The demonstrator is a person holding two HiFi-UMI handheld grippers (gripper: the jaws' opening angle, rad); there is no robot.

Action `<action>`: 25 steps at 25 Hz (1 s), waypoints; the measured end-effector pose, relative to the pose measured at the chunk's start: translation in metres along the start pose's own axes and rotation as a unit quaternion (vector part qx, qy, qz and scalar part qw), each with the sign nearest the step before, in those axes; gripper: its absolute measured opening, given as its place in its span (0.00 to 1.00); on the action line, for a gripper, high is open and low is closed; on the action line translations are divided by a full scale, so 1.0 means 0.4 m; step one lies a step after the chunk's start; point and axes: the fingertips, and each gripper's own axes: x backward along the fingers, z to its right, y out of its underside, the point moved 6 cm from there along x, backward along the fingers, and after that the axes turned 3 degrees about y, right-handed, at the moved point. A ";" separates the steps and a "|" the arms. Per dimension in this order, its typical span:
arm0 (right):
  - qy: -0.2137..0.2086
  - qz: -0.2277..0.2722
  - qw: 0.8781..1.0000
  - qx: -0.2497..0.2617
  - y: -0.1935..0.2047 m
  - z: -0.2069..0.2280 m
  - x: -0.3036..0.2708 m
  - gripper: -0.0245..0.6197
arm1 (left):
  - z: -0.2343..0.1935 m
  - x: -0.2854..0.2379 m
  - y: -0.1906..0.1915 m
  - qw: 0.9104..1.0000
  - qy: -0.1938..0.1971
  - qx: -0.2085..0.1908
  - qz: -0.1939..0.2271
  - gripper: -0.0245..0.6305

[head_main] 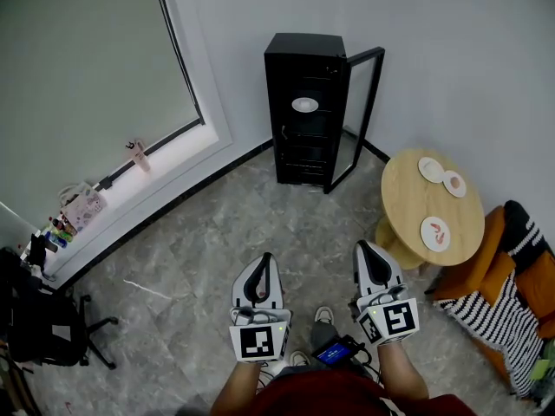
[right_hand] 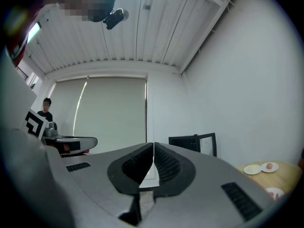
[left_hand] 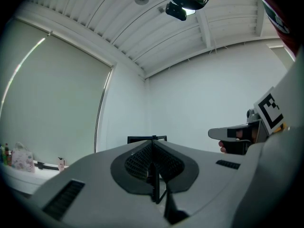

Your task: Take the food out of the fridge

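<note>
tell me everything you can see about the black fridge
The fridge is a small, upright black cabinet standing on the grey marbled floor, backed against the white wall near the room's corner. Its door, clear glass in a black frame, is swung wide open on the side toward the round table. Inside are dark shelves, and a white dish sits on an upper one; what is on it is too small to tell. Only the floor visibly touches the fridge.

Both forearms reach forward, side by side. The left gripper (head_main: 260, 269) and the right gripper (head_main: 368, 254) point ahead, roughly level, jaws pressed together with nothing between them.
</note>
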 end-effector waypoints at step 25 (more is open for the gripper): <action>-0.007 -0.018 1.000 -0.012 0.031 0.331 -0.347 0.07 | 0.027 -0.469 0.060 1.000 -0.020 -0.003 -0.008 0.06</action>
